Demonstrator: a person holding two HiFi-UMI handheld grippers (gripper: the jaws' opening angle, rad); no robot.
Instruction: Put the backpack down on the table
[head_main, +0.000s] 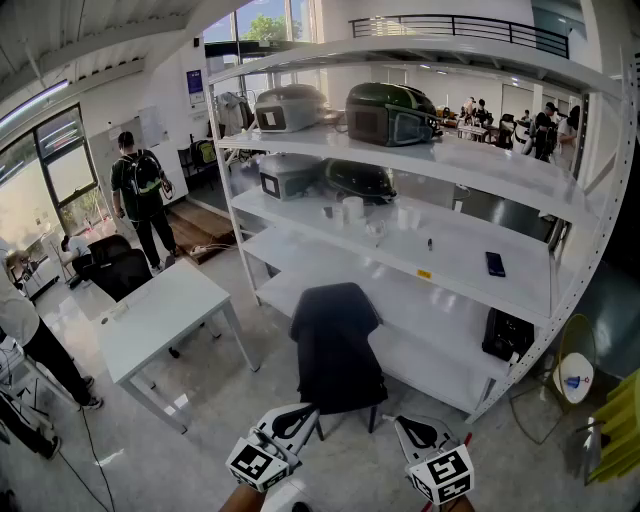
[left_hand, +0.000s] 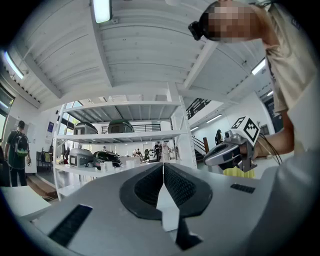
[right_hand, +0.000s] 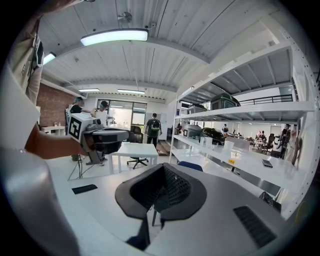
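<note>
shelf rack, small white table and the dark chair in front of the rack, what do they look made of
Shelf rack: probably painted metal. It is white and smooth, with thin posts and a light sheen.
Table: matte white top, perhaps laminate or painted board, on slim legs that look like metal.
Chair: dark cloth on the back, dull and soft-looking. The frame is mostly hidden.

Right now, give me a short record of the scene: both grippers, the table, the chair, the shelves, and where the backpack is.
left gripper: shut, nothing between its jaws
right gripper: shut, nothing between its jaws
table: white, left of the shelf unit, no backpack on it
chair: dark, in front of the shelf unit, just beyond both grippers
shelf unit: white, with a grey case and a dark green case on an upper shelf
backpack: in neither gripper
</note>
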